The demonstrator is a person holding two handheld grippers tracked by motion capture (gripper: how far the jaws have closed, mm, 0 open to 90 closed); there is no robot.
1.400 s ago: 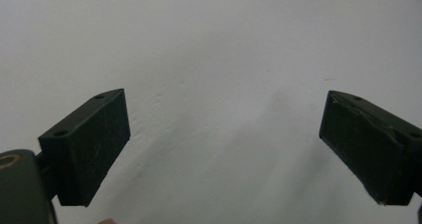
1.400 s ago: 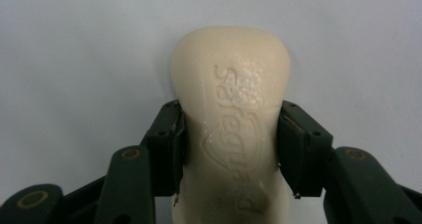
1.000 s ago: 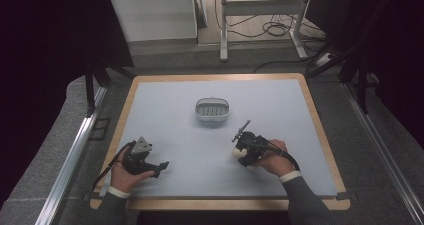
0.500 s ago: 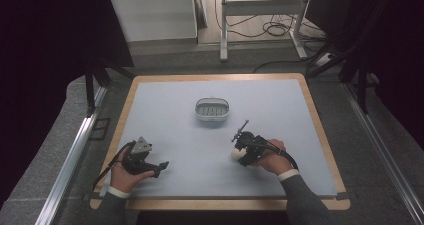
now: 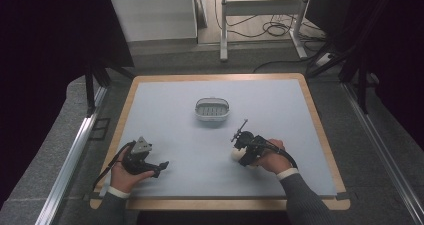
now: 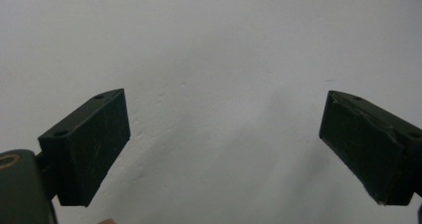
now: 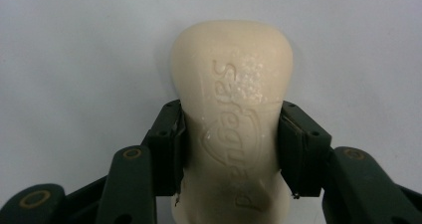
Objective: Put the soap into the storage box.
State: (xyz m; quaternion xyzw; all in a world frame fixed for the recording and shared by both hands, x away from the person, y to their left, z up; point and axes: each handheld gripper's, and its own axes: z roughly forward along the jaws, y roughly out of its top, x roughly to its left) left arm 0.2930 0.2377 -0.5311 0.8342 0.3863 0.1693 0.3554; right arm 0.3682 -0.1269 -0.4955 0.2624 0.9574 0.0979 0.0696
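Right gripper (image 7: 231,149): two black jaws clamped on the sides of a cream, waisted bar of soap (image 7: 232,104) with embossed lettering, likely "Safeguard". Far end of bar rounded, over pale grey table surface (image 7: 74,50).

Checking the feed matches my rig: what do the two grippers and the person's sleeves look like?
Both are black two-jaw tools. The left gripper carries a grey three-cornered plate and a trailing black cable; the right gripper also trails a cable. Its jaw arms look dark green with brass-coloured pivots. Grey sleeves show white cuffs.

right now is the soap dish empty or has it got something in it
Empty, as far as the high view shows: the soap dish shows only its ribbed floor, while the soap bar sits clamped in the right gripper.
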